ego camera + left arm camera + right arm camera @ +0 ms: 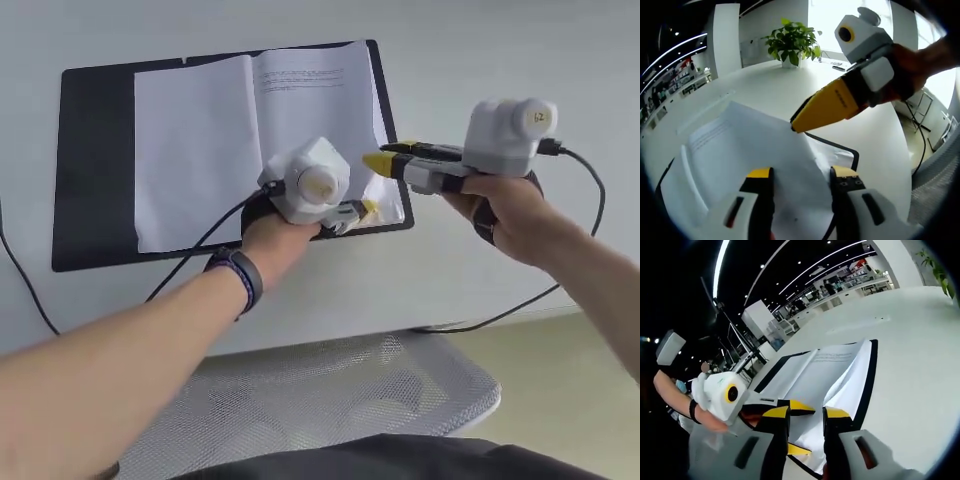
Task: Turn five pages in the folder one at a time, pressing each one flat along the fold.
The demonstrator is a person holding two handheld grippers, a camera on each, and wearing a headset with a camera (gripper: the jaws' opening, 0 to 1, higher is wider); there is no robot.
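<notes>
- Table (480,40) in the head view: white, smooth and matt. It carries the folder (95,150), which lies open and flat, a black rectangular cover with rounded corners. White pages (200,150) rest on it, creased along the fold, the right one bearing a few printed lines at its top. The left tool (362,212), white plastic with yellow jaw tips, sits over the folder's near right corner. The right tool (375,162) points in from the right at the outer edge of the right-hand pages. A black cable (590,200) loops from its rear. A grey mesh chair (330,390) stands below the table's edge.
- Left gripper view: the table runs broad and curved to a leafy green plant (792,42) in a white pot, with a white column (727,35) and bright windows beyond. The left tool is released, its jaws wide apart above a sheet (765,145) that bows up from the folder. The right tool's yellow wedge reaches that sheet's raised edge; contact cannot be told.
- Right gripper view: a dark ceiling (805,260) with spotlights and curved light strips hangs over the room. The folder lies ahead on the table, its black border framing the white pages. The right tool is likewise released, its jaws parted by a narrow gap and clamping nothing.
</notes>
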